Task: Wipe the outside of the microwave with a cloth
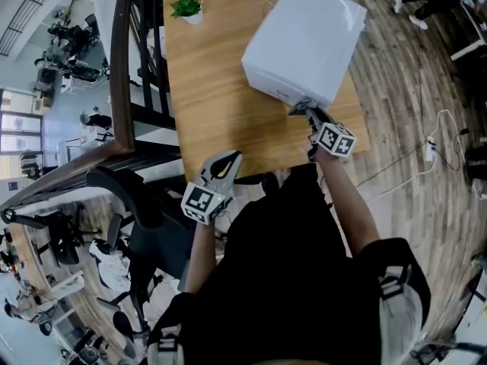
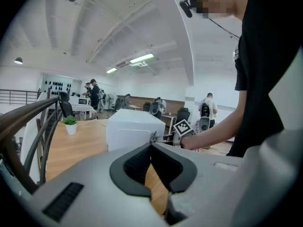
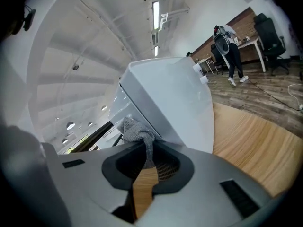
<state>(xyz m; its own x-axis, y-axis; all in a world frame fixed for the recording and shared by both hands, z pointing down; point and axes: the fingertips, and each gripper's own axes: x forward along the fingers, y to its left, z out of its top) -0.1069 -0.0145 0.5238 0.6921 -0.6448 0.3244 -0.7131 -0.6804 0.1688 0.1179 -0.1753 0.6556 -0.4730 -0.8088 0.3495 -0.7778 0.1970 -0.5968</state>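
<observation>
Wiping step: right gripper [image 1: 307,112] pinches grey knit cloth [image 3: 135,129] against boxy white microwave's [image 1: 304,40] near face; left gripper [image 1: 227,166] closed, empty. Next: probably sweep sideways, keeping pressure.

Head view looks steeply down; gripper views face the shared microwave [image 1: 304,40]

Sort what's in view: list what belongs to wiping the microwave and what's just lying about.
Belongs to the job:
- microwave
- grey cloth, against the microwave
- right gripper, shut on the cloth

Just there:
- potted plant at the far end of the table
- office chair beside the table
- left gripper, shut, holding nothing
</observation>
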